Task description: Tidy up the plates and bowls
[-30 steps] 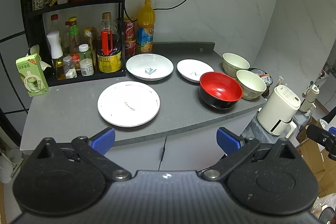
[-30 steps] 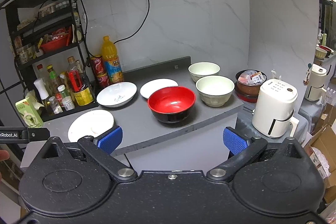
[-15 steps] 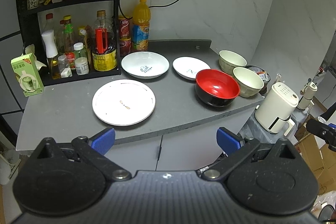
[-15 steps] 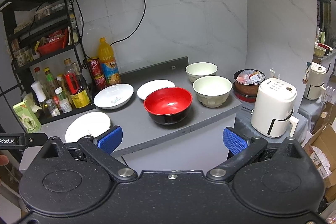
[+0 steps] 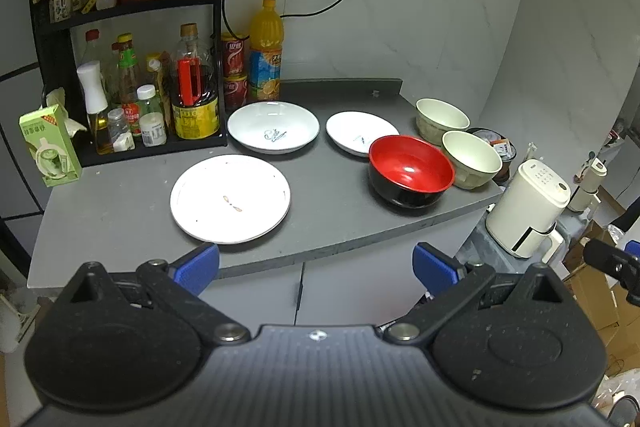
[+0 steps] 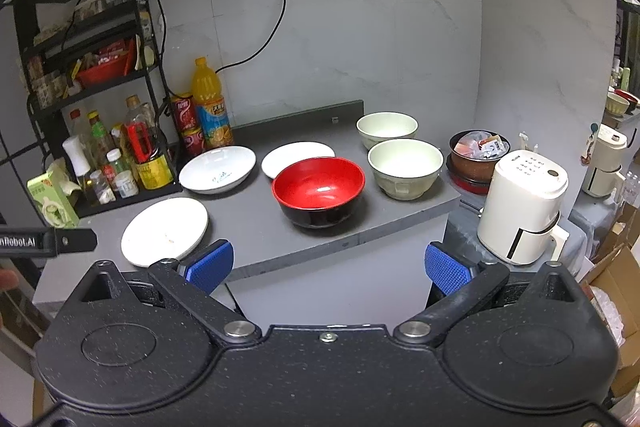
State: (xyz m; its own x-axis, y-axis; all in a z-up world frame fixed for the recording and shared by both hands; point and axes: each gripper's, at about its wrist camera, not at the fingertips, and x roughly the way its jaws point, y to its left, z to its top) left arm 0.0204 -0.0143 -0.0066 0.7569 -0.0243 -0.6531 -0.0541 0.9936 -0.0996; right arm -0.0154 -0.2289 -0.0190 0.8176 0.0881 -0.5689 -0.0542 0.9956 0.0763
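Observation:
On the grey counter (image 5: 332, 187) lie a large flat white plate (image 5: 230, 198), a deep white plate (image 5: 273, 127) and a small white plate (image 5: 360, 133). To their right stand a red-and-black bowl (image 5: 410, 171) and two cream bowls (image 5: 472, 158) (image 5: 441, 120). The right wrist view shows the same red bowl (image 6: 319, 190) and flat plate (image 6: 165, 231). My left gripper (image 5: 316, 265) is open and empty, held off the counter's front edge. My right gripper (image 6: 327, 265) is also open and empty, in front of the counter.
A black rack (image 5: 132, 39) with bottles stands at the back left, with a green carton (image 5: 48, 147), an orange juice bottle (image 5: 265, 55) and cans beside it. A white appliance (image 6: 520, 205) and a pot of packets (image 6: 478, 155) sit lower right of the counter.
Both gripper views have shifted slightly; the left one drifted back and then a little closer to the counter. Nothing on the counter has moved.

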